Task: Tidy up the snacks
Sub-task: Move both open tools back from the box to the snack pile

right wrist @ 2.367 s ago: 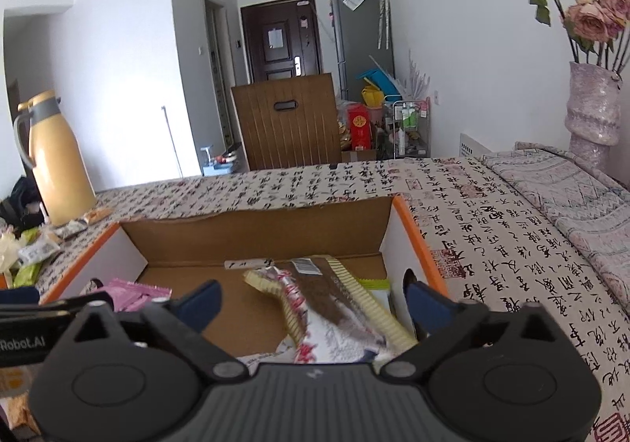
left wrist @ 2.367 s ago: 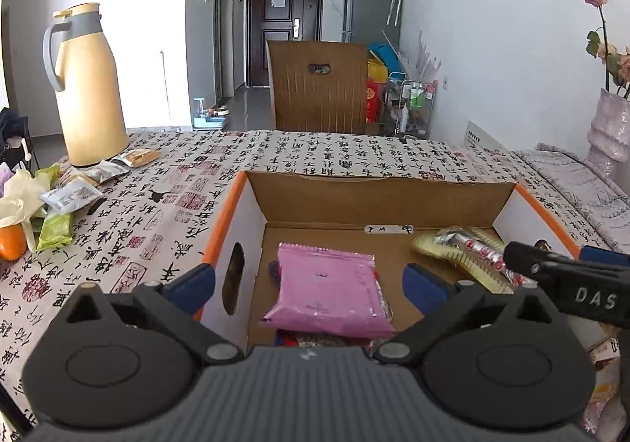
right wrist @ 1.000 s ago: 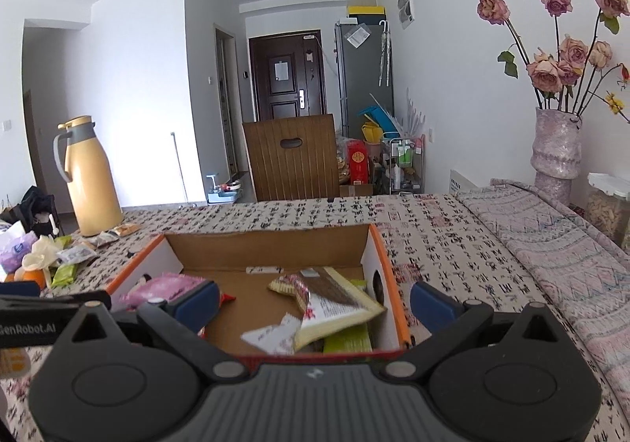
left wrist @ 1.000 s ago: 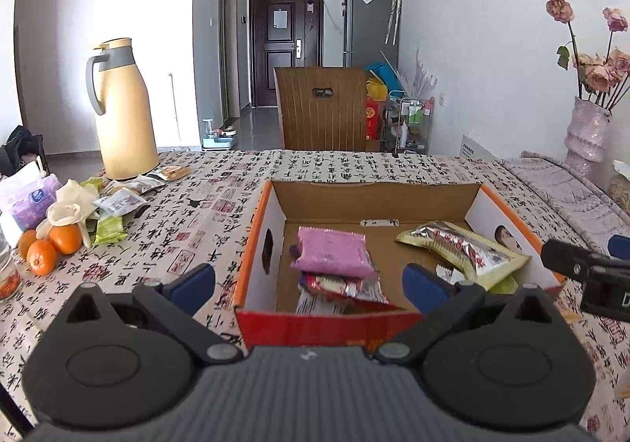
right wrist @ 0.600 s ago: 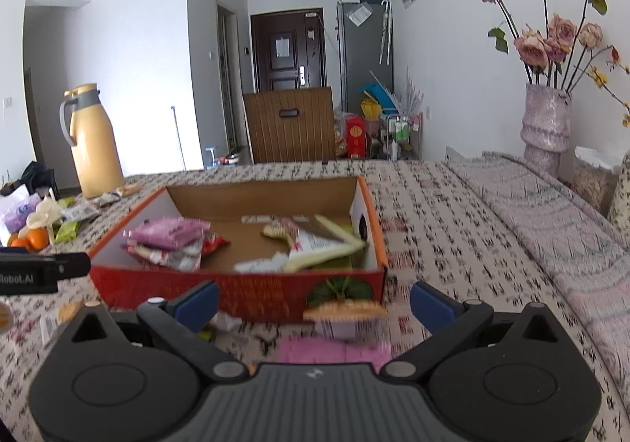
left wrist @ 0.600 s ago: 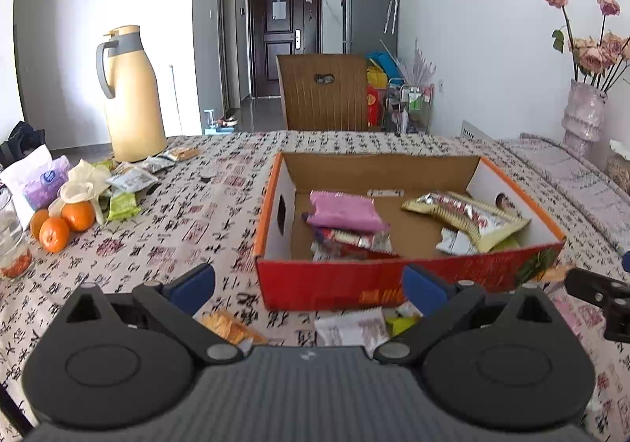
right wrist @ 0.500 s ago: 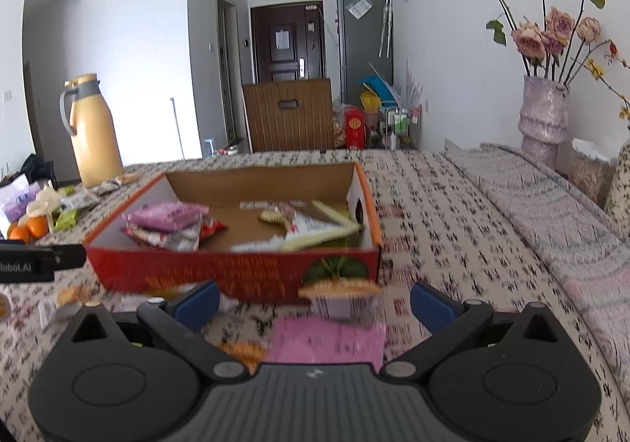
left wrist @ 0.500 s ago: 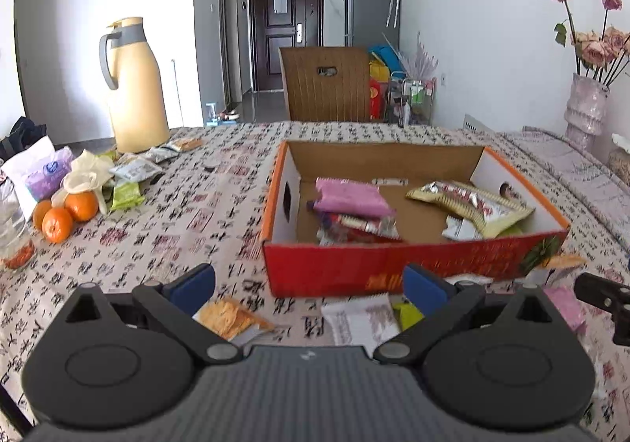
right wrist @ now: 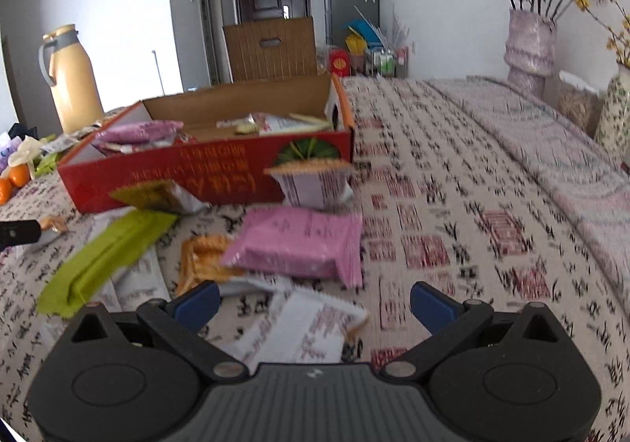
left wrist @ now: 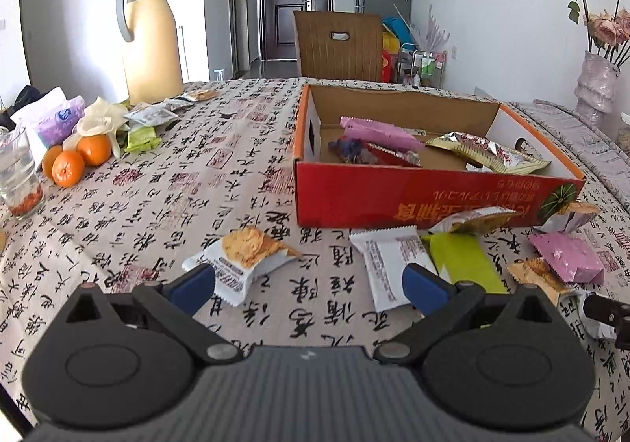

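A red cardboard box [left wrist: 413,201] [right wrist: 204,174] stands on the table and holds several snack packets, a pink one [left wrist: 378,129] among them. Loose packets lie in front of it: a cracker packet [left wrist: 244,257], a white one [left wrist: 388,268], a green one [left wrist: 460,264] [right wrist: 106,249] and a pink one [left wrist: 567,257] [right wrist: 303,241]. My left gripper [left wrist: 307,286] is open and empty, low over the table before the cracker and white packets. My right gripper [right wrist: 313,302] is open and empty, just before the pink packet, over a white packet [right wrist: 299,327].
A yellow thermos jug [left wrist: 151,40], oranges [left wrist: 78,158], a glass [left wrist: 17,174] and more packets [left wrist: 149,119] stand at the far left. A vase of flowers [right wrist: 531,48] stands at the right. A chair back [left wrist: 338,48] is behind the table.
Both grippers have pulled back from over the box and dropped low to the table in front of it. The loose packets now lie right before the fingers. Both stay open.
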A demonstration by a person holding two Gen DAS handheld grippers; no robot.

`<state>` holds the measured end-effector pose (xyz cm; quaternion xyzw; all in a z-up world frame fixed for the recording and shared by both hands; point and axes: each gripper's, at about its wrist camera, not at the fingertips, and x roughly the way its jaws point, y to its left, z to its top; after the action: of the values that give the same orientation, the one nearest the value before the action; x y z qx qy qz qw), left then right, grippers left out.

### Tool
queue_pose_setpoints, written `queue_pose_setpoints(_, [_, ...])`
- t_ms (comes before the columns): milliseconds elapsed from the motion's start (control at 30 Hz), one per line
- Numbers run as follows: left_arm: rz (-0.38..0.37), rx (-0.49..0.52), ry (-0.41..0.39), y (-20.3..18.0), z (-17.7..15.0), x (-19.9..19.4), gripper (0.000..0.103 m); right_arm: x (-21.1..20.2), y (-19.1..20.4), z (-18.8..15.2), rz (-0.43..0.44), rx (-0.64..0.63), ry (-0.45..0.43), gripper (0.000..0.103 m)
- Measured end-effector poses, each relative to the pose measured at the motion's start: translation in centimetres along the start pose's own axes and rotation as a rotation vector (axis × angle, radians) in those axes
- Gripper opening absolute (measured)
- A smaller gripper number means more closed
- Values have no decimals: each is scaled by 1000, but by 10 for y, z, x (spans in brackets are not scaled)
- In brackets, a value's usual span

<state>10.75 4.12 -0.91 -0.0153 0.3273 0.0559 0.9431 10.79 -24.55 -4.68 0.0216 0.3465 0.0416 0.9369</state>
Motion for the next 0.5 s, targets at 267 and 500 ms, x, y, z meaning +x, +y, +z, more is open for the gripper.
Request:
queue_pose_setpoints(267, [-7, 0, 7, 1, -6, -3, 103, 9, -3, -13, -39, 33, 21, 93])
queue_pose_setpoints(500, [-16, 3, 5, -1, -7, -5, 103, 0, 8, -26, -58, -14, -34, 70])
